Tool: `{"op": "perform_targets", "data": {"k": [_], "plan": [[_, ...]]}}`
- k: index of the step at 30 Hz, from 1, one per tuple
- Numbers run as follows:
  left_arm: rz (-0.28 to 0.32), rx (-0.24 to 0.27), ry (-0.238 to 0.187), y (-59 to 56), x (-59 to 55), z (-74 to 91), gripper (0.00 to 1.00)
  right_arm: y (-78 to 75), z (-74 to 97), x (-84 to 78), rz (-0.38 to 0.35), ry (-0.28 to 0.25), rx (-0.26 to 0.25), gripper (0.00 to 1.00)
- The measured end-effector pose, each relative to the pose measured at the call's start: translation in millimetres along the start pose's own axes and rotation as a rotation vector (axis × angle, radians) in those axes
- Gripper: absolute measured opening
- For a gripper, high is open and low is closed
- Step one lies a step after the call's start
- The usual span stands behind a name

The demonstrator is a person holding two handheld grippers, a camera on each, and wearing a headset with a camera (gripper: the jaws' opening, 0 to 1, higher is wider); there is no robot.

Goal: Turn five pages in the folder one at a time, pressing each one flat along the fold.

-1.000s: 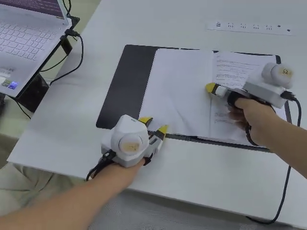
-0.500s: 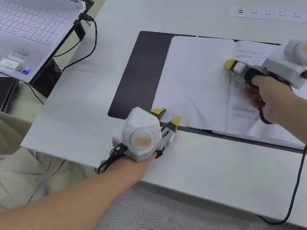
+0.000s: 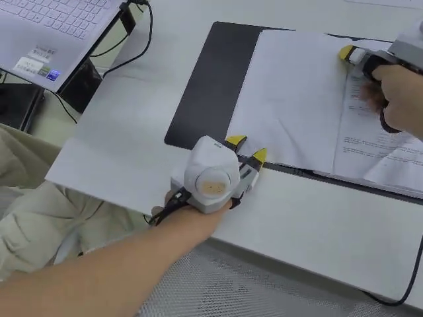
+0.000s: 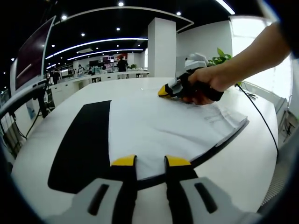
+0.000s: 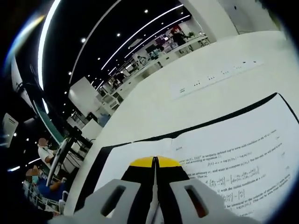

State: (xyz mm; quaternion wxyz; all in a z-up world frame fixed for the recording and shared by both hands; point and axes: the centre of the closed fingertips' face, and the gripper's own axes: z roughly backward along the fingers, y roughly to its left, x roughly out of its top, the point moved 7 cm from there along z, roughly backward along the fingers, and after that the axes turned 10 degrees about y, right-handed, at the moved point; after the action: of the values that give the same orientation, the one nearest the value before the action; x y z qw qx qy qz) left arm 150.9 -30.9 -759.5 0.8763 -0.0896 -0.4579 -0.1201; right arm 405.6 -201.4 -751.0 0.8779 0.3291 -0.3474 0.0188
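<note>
- The folder [image 3: 210, 86] lay open on the white table [image 3: 125, 152], with its black cover at my left, a blank turned page [image 3: 291, 99] across the middle and a printed page [image 3: 370, 142] on the right
- My right gripper [image 3: 346, 53] had its jaws pressed together with nothing between them, and the yellow tip sat at the far end of the fold, where the blank sheet meets the printed one
- My left gripper [image 3: 248, 148] rested at the near edge of the folder with its jaws apart and a clear gap between them; they gripped nothing, and from the left gripper view I could not tell whether they touched the paper
- I judged this to be the pressing step, with the stroke along the fold mostly left to run
- The risk I saw was the narrow tip dragging the sheet instead of sliding over it, which would rumple it; the blank page already looked slightly wrinkled near its lower edge
- If the left jaws were not weighing the page down, it could lift or creep as I pressed
- The printed sheets fanned loosely at the near right corner, so the next pick could catch two at once
</note>
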Motion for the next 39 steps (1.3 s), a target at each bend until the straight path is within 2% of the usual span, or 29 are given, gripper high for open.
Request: {"op": "perform_targets", "data": {"k": [5, 8, 12, 17, 20, 28, 34, 36, 39], "plan": [[0.008, 0.002, -0.006, 0.0, -0.4, -0.1, 0.22, -4.7, -11.7, 12.0, 0.056, -0.059, -0.047, 0.00], [0.010, 0.003, -0.007, 0.0, -0.7, -0.4, 0.22, -2.4, -11.9, 11.8, 0.133, -0.065, -0.081, 0.00], [0.010, 0.003, -0.006, -0.1, -0.8, -0.5, 0.22, -3.5, -9.5, 10.0, 0.150, -0.060, -0.093, 0.00], [0.011, 0.003, -0.006, -0.1, -1.4, -1.5, 0.22, 0.1, 1.7, -5.3, 0.182, -0.030, -0.073, 0.00], [0.008, 0.003, -0.006, -0.3, -1.4, -1.5, 0.22, -1.9, 4.3, -9.5, 0.185, -0.028, -0.067, 0.00], [0.005, 0.002, -0.007, -0.9, -1.3, -1.0, 0.22, 4.7, 18.5, -25.2, 0.224, 0.002, -0.049, 0.00], [0.005, 0.002, -0.006, -1.0, -0.7, 0.2, 0.22, 23.2, 46.6, -46.8, 0.213, 0.002, -0.047, 0.00], [0.006, 0.002, -0.007, -1.0, -0.7, 0.6, 0.22, 21.7, 45.6, -43.1, 0.215, 0.002, -0.045, 0.00], [0.007, 0.002, -0.007, -1.1, -0.8, 0.8, 0.22, 29.7, 59.1, -52.6, 0.209, 0.000, -0.043, 0.00]]}}
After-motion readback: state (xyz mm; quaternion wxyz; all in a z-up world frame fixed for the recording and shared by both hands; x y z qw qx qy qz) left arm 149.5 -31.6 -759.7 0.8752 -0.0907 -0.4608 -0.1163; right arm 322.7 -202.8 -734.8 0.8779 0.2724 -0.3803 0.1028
